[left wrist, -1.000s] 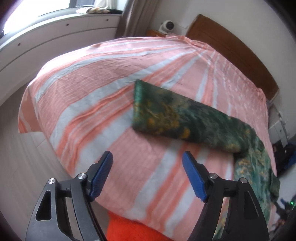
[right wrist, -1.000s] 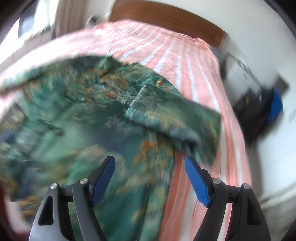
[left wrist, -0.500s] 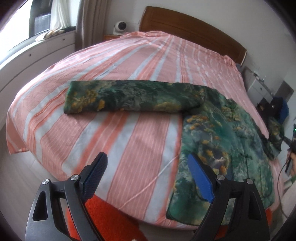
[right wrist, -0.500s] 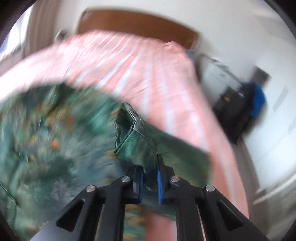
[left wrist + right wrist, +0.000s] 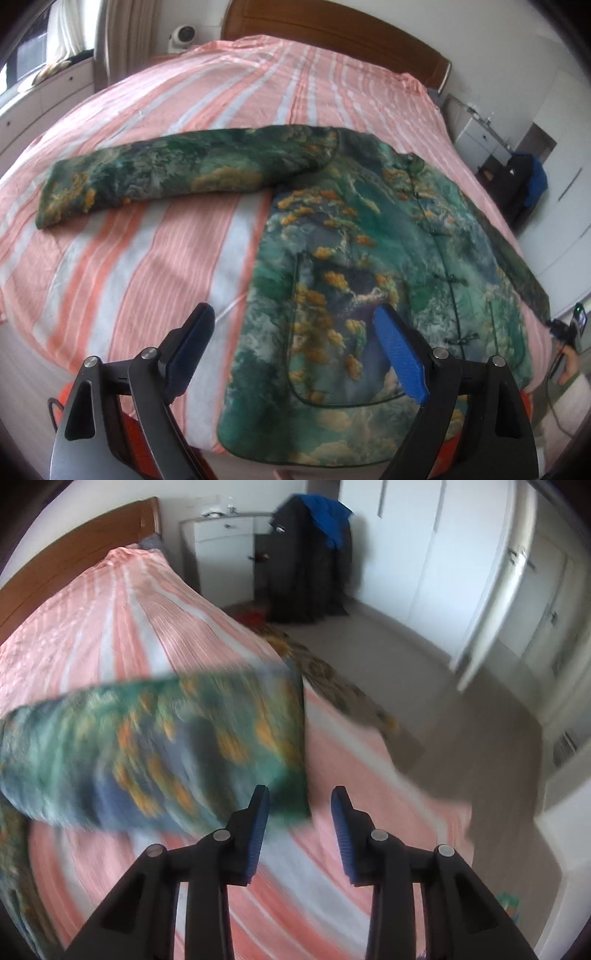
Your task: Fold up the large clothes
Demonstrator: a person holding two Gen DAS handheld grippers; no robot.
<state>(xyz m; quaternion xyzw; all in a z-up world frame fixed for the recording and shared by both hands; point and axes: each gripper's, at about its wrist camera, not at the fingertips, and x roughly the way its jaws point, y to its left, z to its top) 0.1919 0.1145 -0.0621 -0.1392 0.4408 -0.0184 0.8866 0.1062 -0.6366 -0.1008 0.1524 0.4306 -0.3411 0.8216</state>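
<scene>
Salmon-and-white striped bedding [image 5: 184,258] covers a wide bed with a brown wooden headboard [image 5: 332,33] at twelve o'clock in the left wrist view. On it lies the green padded jacket printed with orange and pale clouds [image 5: 351,266], front up, its body toward four o'clock and one sleeve [image 5: 177,173] stretched flat toward nine o'clock.

The left gripper [image 5: 295,354] hangs above the jacket's hem with its blue-padded fingers [image 5: 400,358] released and wide apart, touching nothing.

Half a second ago the right gripper [image 5: 299,830] was clenched on the other sleeve's cuff [image 5: 207,746]; now its fingers stand parted and the cuff lies blurred just beyond them at eleven o'clock, apparently let go. In the left view that sleeve [image 5: 517,266] runs down the bed's edge toward four o'clock.

So the garment looks spread out rather than folded. The folding proper is probably still to come, likely starting with a sleeve brought across the chest.
</scene>
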